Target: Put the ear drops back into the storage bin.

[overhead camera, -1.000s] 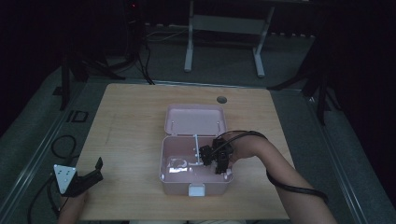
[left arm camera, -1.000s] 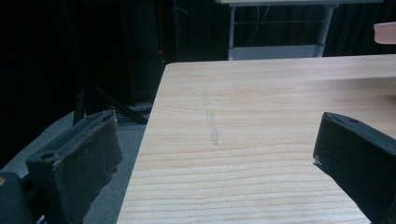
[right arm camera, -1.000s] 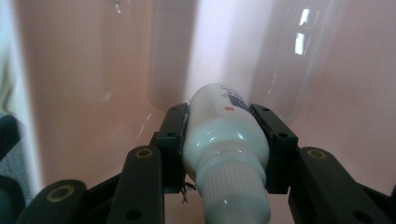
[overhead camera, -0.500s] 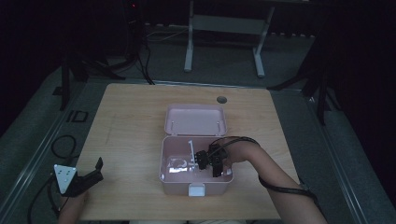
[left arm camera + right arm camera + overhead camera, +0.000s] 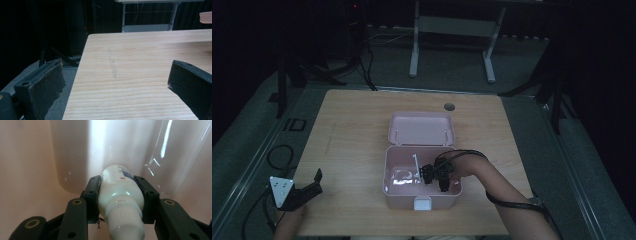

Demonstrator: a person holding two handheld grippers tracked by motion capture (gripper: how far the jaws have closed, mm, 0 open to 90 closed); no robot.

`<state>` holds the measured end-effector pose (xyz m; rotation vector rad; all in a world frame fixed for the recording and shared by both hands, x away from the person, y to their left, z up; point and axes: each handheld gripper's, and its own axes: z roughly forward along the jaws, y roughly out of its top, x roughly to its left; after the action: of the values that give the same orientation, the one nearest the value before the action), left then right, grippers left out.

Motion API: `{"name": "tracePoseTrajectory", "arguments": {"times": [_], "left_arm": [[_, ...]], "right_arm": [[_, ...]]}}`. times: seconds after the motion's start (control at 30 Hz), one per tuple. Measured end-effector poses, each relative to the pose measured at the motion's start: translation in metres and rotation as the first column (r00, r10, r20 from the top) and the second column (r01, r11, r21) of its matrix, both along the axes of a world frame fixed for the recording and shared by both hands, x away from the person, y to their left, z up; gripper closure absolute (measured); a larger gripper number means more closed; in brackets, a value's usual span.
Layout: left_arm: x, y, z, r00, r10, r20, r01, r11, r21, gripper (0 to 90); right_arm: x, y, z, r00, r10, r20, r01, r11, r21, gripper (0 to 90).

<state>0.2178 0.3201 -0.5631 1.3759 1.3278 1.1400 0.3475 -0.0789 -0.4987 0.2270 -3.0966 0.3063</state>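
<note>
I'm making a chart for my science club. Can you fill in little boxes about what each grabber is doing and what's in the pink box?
Right gripper: shut on a small white plastic bottle with a ribbed white cap, inside the box
Left gripper: open, holding nothing, over the table's near left corner
Box: pale pink plastic box, hinged lid lying open behind it
Also in the box: something clear and shiny, and a thin white stick
Table: light wooden table

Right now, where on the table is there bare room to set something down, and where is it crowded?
Bare wood runs left of the pink box, out to the left gripper, and behind its open lid. Inside the box it is crowded: the right gripper holds a white bottle beside clear plastic wrap.
</note>
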Motion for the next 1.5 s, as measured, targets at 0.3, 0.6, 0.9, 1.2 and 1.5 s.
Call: {"name": "tracePoseTrajectory", "arguments": {"times": [0.3,0.6,0.9,1.2,1.5], "left_arm": [[0.0,0.0,0.0,1.0,0.0,0.0,0.0,1.0,0.001,1.0],[0.0,0.0,0.0,1.0,0.0,-0.001,0.0,1.0,0.001,1.0],[0.0,0.0,0.0,1.0,0.001,-0.002,-0.001,1.0,0.001,1.0],[0.0,-0.001,0.0,1.0,0.001,-0.004,-0.001,1.0,0.003,1.0],[0.001,-0.001,0.0,1.0,0.001,-0.007,-0.001,1.0,0.005,1.0]], "right_arm": [[0.0,0.001,0.0,0.9999,-0.011,-0.005,0.011,0.9999,-0.011,56.6],[-0.002,-0.003,0.022,1.0,0.0,-0.001,0.0,0.999,0.045,55.8],[-0.005,-0.009,0.062,0.9994,-0.001,0.036,-0.004,0.9903,0.139,54.1],[-0.008,-0.029,0.098,0.9978,-0.023,0.062,0.011,0.98,0.199,54.9],[-0.004,-0.062,0.125,0.9912,-0.092,0.095,0.063,0.962,0.266,52.7]]}}
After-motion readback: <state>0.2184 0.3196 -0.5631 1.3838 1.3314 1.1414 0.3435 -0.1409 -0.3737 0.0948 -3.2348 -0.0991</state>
